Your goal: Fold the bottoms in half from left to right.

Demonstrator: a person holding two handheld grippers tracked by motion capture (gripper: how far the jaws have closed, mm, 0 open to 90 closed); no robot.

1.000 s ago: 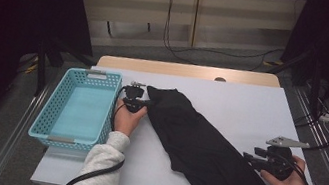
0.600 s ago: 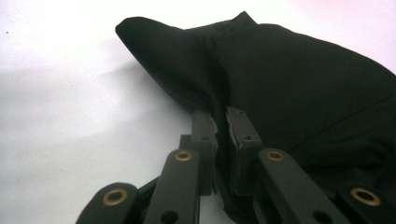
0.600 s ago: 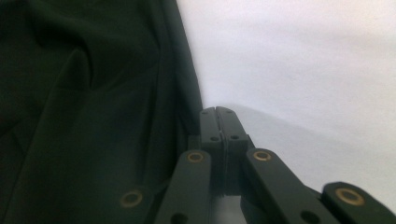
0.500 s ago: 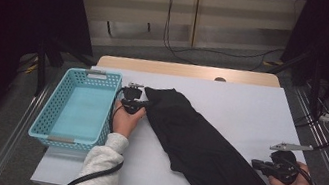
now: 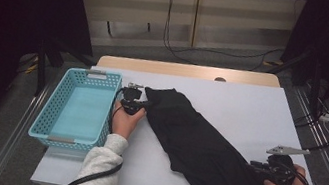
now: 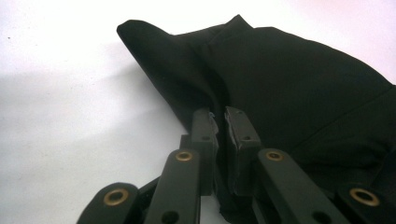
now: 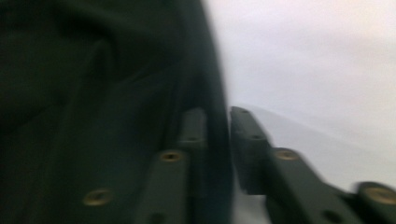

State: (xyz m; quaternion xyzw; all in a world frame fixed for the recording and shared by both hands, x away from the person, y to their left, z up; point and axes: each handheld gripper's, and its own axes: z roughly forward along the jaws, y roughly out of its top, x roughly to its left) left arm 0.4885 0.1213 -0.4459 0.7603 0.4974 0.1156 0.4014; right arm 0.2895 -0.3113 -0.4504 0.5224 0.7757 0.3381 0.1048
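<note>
A black garment point(image 5: 199, 144) lies spread slantwise on the white table point(image 5: 251, 107). My left gripper point(image 5: 144, 103) is at the garment's far left corner. In the left gripper view the left gripper point(image 6: 219, 116) is shut on the edge of the black garment point(image 6: 303, 84). My right gripper point(image 5: 255, 165) is at the garment's near right edge. In the blurred right gripper view the hem of the garment point(image 7: 93, 93) runs between the jaws of the right gripper point(image 7: 217, 116), pinched there. Those jaws have just closed and then eased open a little.
An empty light-blue plastic basket point(image 5: 108, 108) stands at the table's left, right beside my left hand. The table's far edge is bare wood. Dark curtains, cables and floor rails surround the table.
My right hand has shifted slightly toward the near right and its jaws have come together on the garment's hem. The left gripper and the cloth corner it holds have stayed put.
</note>
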